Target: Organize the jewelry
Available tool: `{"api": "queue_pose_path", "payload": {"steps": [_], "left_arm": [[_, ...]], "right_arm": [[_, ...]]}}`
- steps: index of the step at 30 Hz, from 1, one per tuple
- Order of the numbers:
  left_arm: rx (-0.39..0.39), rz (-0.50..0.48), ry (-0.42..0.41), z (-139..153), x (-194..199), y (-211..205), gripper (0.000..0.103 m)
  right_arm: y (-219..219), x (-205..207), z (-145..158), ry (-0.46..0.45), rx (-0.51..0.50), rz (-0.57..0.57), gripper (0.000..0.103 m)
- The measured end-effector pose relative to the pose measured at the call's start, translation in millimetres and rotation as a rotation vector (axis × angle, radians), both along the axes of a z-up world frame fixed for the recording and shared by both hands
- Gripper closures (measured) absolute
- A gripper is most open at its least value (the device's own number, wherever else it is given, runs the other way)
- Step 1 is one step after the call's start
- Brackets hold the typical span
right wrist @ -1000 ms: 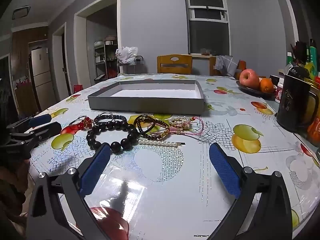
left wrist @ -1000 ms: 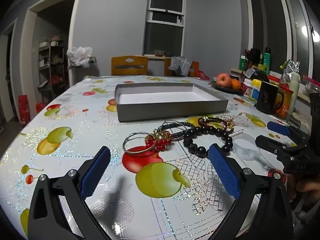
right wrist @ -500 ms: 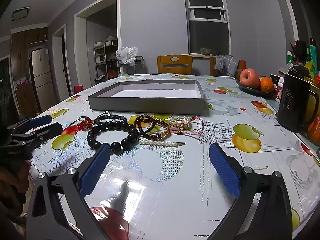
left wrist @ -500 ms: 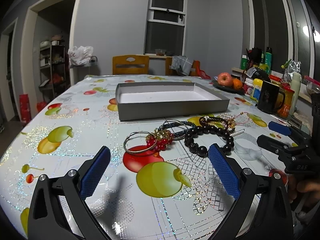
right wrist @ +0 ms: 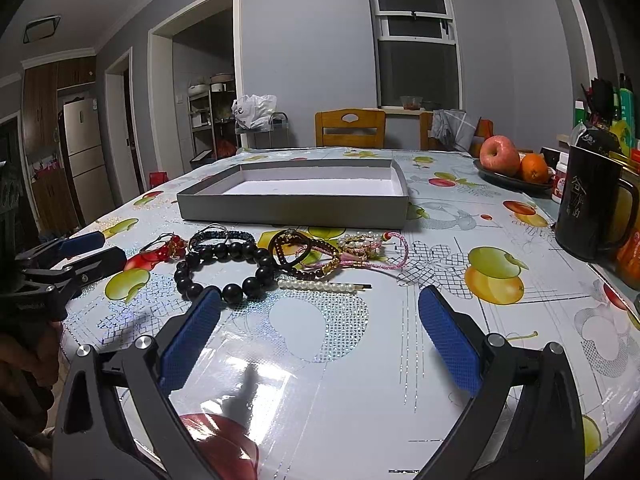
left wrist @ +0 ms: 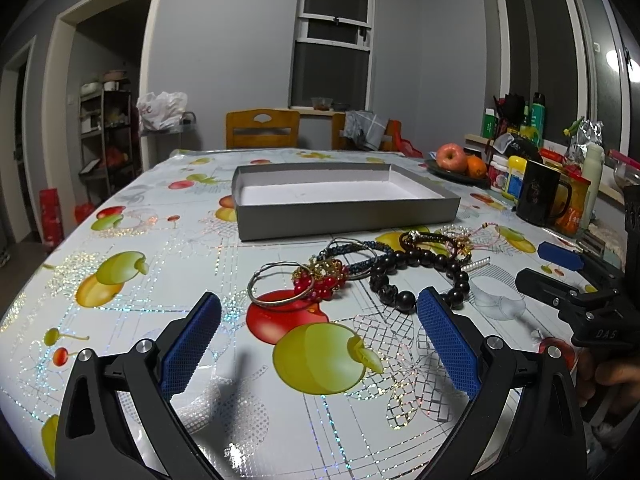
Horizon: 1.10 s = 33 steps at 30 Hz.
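A heap of jewelry lies on the fruit-print tablecloth before a shallow grey box [left wrist: 348, 216] [right wrist: 292, 208]. It holds a silver bangle [left wrist: 280, 298], a red bead piece [left wrist: 320, 280], a black bead bracelet [left wrist: 416, 276] [right wrist: 224, 268], a dark braided bracelet [right wrist: 222, 236], a pink cord bracelet [right wrist: 376, 256] and a pearl hair pin [right wrist: 320, 286]. My left gripper [left wrist: 318, 334] is open and empty, just short of the bangle. My right gripper [right wrist: 320, 326] is open and empty, just short of the pearl pin. The box is empty.
A black mug [right wrist: 592, 208], a fruit plate with an apple [right wrist: 500, 156] and bottles stand along the right side. A wooden chair [left wrist: 262, 130] stands behind the table. The table edge runs along the left in the left wrist view.
Both grippers have crept slightly forward toward the jewelry. Nothing was taken hold of or moved.
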State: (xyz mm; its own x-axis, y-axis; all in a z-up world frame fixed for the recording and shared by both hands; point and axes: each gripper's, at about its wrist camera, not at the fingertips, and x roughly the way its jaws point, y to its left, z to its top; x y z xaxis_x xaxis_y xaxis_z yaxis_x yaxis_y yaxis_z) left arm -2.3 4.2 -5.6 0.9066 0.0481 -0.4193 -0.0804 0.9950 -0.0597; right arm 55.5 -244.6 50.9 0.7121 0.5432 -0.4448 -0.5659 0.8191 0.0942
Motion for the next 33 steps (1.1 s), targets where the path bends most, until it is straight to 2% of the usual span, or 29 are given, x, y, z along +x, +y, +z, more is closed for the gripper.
{"api": "queue_pose_path", "payload": {"steps": [25,33], "left_arm": [[-0.004,0.007,0.024,-11,-2,5,0.005],[-0.002,0.007,0.048,-5,1,1,0.005]], "right_arm": [[4,1,-3,0.01,-0.001,0.002,0.005],[9,0,-4,0.021,0.0,0.004,0.005]]}}
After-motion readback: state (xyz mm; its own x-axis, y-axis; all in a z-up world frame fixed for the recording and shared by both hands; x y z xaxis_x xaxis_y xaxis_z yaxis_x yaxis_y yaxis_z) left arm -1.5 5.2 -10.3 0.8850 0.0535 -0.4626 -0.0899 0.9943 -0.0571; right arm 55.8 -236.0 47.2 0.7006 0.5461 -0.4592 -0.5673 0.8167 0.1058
